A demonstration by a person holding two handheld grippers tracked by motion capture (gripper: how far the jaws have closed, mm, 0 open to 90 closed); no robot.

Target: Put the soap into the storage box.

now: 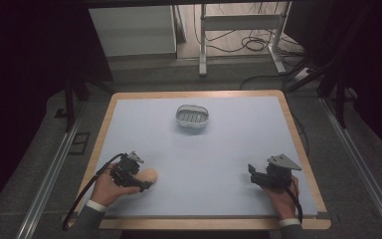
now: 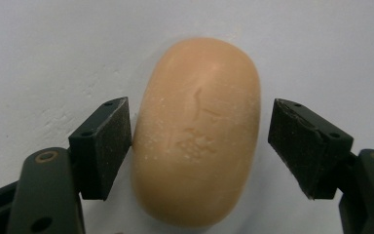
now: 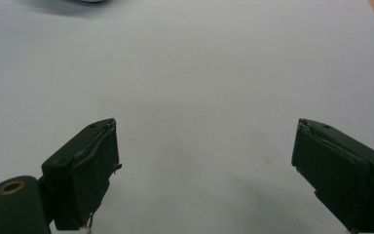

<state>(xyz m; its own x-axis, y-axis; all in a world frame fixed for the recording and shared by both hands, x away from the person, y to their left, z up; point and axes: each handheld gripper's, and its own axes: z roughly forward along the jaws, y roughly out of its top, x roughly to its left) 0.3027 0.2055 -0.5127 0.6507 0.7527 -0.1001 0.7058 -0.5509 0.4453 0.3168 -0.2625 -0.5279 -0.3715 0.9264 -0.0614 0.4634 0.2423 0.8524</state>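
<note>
Fingers (image 2: 102, 146) of left gripper (image 2: 199, 141) straddle soap (image 2: 197, 131) — one touching, other just clear.

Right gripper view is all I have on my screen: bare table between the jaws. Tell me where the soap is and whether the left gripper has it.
Observer: The soap lies between the left gripper's jaws. One pad touches its side; the other stands apart, so it is not clamped.
Operator: Give me the soap's place on the table.
Observer: In the high view it lies near the front left corner of the table, by the person's left hand.
Operator: Name anything else out there.
Observer: A white soap dish sits toward the far middle, with nothing in it.
</note>
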